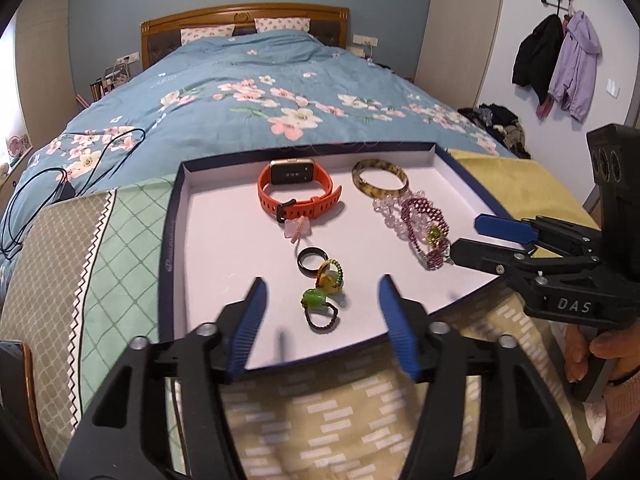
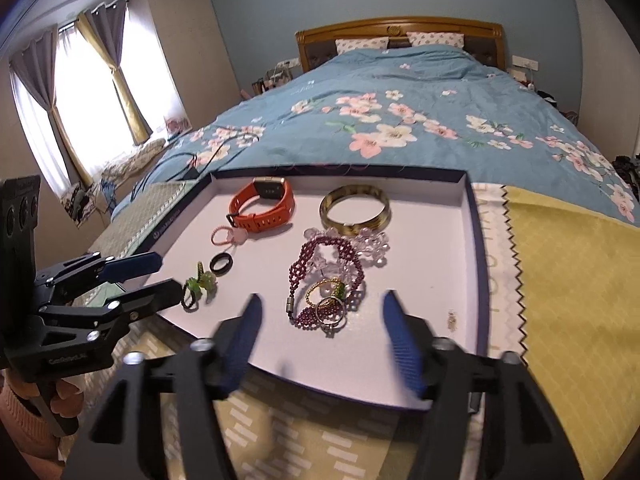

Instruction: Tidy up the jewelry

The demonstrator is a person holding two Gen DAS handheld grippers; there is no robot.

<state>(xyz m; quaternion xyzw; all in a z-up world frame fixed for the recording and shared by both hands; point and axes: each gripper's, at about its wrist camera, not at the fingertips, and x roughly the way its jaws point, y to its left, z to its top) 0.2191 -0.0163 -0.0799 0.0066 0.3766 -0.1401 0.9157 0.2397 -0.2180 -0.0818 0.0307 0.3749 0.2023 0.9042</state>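
A white-lined tray (image 1: 224, 240) with a dark blue rim lies at the foot of the bed. It holds an orange watch (image 1: 296, 190), a tortoiseshell bangle (image 1: 379, 180), clear beads (image 1: 390, 216), a purple bead bracelet (image 1: 424, 224), a black ring (image 1: 309, 261), a pink ring (image 1: 298, 228) and green-stone rings (image 1: 316, 304). My left gripper (image 1: 322, 282) is open over the green rings, gripping nothing. My right gripper (image 2: 322, 298) is open over the purple bracelet (image 2: 320, 276) and the gold and silver rings (image 2: 328, 300) lying on it. Each gripper shows in the other's view, open: right (image 1: 468, 236), left (image 2: 168, 272).
The tray (image 2: 432, 264) rests on patterned cloths, green (image 1: 120, 240) on its left and yellow (image 2: 568, 280) on its right. A small charm (image 2: 452, 320) lies alone near the tray's right wall. Black cables (image 1: 60, 176) trail over the floral quilt. A hand (image 1: 592, 354) holds the right gripper's handle.
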